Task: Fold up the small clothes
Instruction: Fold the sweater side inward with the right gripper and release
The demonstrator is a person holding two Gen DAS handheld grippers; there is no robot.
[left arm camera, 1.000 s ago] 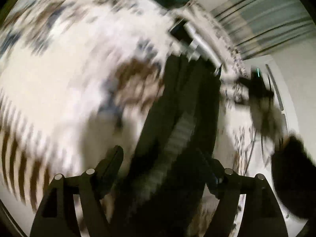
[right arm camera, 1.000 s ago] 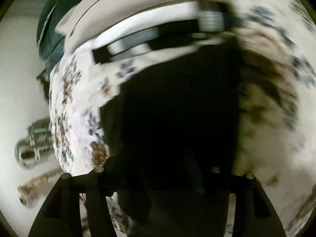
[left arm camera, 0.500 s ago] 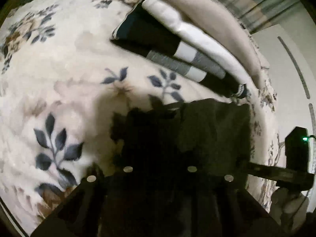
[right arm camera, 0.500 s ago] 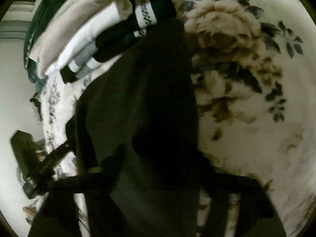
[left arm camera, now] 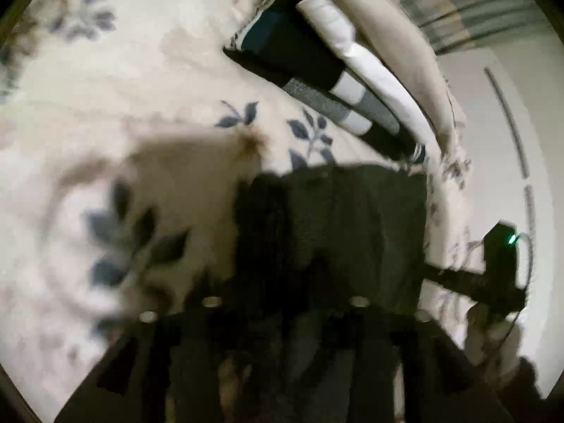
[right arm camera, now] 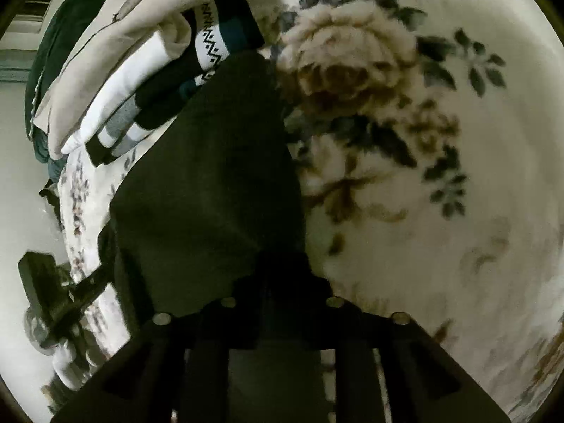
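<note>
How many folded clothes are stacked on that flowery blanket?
About 4: a beige piece on top, white under it, then striped black-grey and patterned black. More may be hidden.

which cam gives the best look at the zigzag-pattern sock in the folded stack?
Right wrist. The zigzag-pattern sock faces that camera sharply, black zigzags on white, just above the dark garment. In the left wrist view the folded stack lies edge-on and blurred; only a small striped tip shows, no readable pattern.

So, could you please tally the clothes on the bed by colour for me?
Dark garment, being folded: 1
Beige folded piece: 1
White folded piece: 1
Black striped folded piece: 1
Dark green cloth: 1
Total: 5
</note>
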